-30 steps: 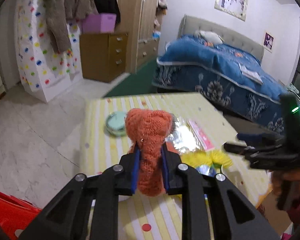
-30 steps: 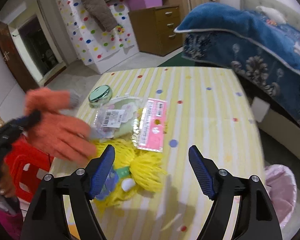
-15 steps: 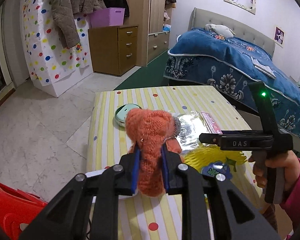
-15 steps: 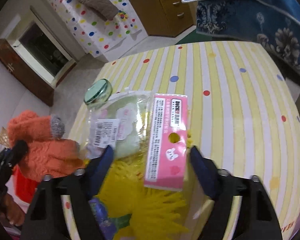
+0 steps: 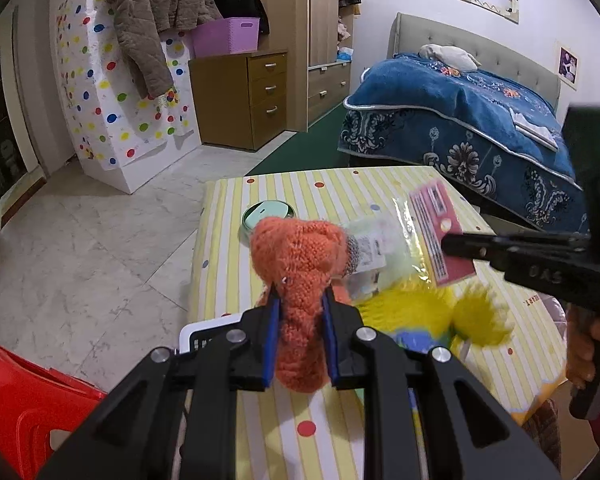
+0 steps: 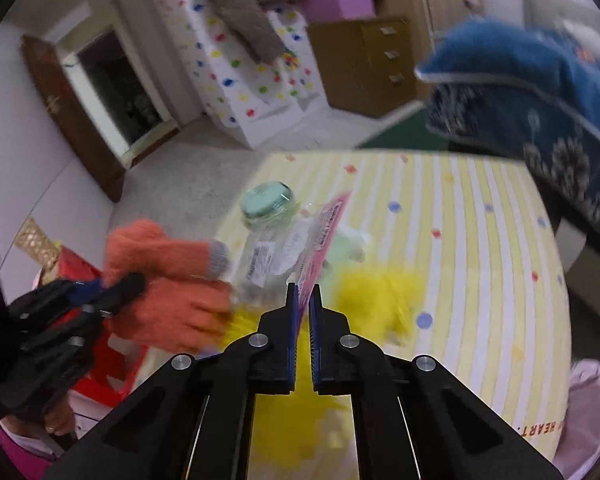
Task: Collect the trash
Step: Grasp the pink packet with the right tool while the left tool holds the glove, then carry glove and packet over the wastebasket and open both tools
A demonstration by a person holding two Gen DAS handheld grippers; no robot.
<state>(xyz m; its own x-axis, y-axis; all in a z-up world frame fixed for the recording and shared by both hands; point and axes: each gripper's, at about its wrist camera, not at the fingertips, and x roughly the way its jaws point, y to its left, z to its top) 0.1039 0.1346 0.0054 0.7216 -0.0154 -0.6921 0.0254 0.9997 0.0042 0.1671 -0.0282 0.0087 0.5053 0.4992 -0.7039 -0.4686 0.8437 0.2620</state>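
Closest to the left wrist camera, the left gripper (image 5: pixel 299 316) is clamped on an orange knitted glove (image 5: pixel 300 276), whose body bulges above the blue pads and whose grey fingertip pokes out to the right. From the right wrist view the same glove (image 6: pixel 168 280) hangs from that gripper (image 6: pixel 112 286) at the left edge of the table, with a person's hand gripping the tool's handle beneath. The right gripper (image 6: pixel 304 300) has its jaws drawn together on the lower edge of a clear plastic packet with a pink card header (image 6: pixel 324 240); the packet stands up edge-on between the pads, lifted off the cloth. In the left view the packet (image 5: pixel 440 232) tilts above the table, pinched at the tip of the right gripper (image 5: pixel 450 244), with a white barcode label showing through the film beside the glove. Under the packet lies a fluffy yellow thing (image 5: pixel 420 312) on the yellow striped tablecloth (image 5: pixel 340 192), dotted in red and blue. Just behind the glove sits a round mint-green tin (image 5: pixel 267 216), near the far left corner of the table. A red plastic stool (image 5: pixel 24 404) is on the floor at the left, and a pink-lined bin (image 6: pixel 588 408) stands at the right of the table. Farther off are a wooden drawer unit (image 5: pixel 252 100), a purple basket (image 5: pixel 226 34) on top of it, a spotted wall cover with a brown coat (image 5: pixel 152 20) hanging over it, and a bed with a blue blanket (image 5: pixel 460 120).
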